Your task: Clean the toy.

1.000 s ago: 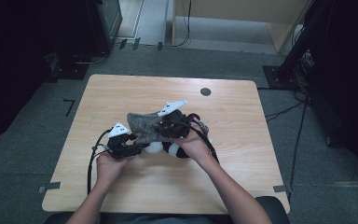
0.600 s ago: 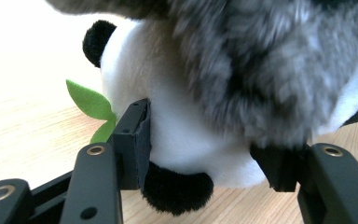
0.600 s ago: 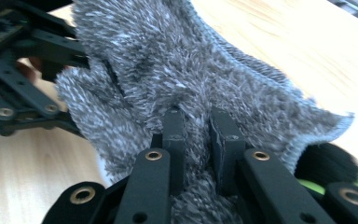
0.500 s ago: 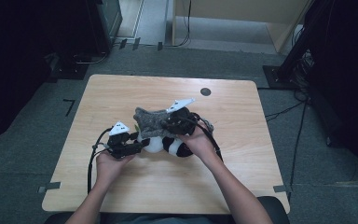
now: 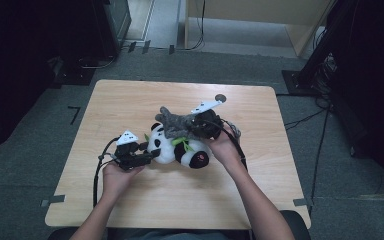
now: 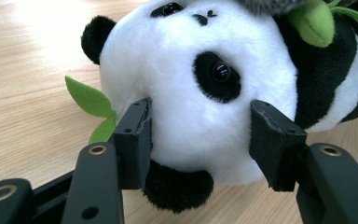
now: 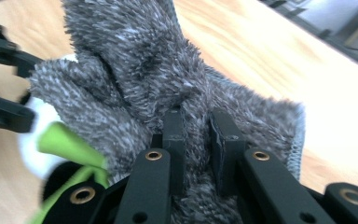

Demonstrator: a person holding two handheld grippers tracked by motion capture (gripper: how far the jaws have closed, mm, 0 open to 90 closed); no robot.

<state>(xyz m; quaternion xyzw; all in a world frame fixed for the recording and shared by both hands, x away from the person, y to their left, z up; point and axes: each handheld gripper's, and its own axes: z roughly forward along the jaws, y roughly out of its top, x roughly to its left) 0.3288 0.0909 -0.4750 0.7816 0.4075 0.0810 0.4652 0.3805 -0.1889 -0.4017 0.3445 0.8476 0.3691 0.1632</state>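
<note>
Left gripper (image 6: 198,135) has just closed onto the panda's (image 6: 200,88) head; right gripper (image 7: 196,140), pinching the grey cloth (image 5: 176,123), drags it toward 3 o'clock, wiping.

Black gripper (image 6: 200,135), brass-ringed screw holes

A light wooden table (image 5: 130,105) with rounded corners stands on grey floor (image 5: 35,125). A black-and-white toy panda (image 5: 177,147) lies on its side near the middle of the tabletop, green leaves at its neck. A small dark round spot (image 5: 220,97) sits near the far edge.
</note>
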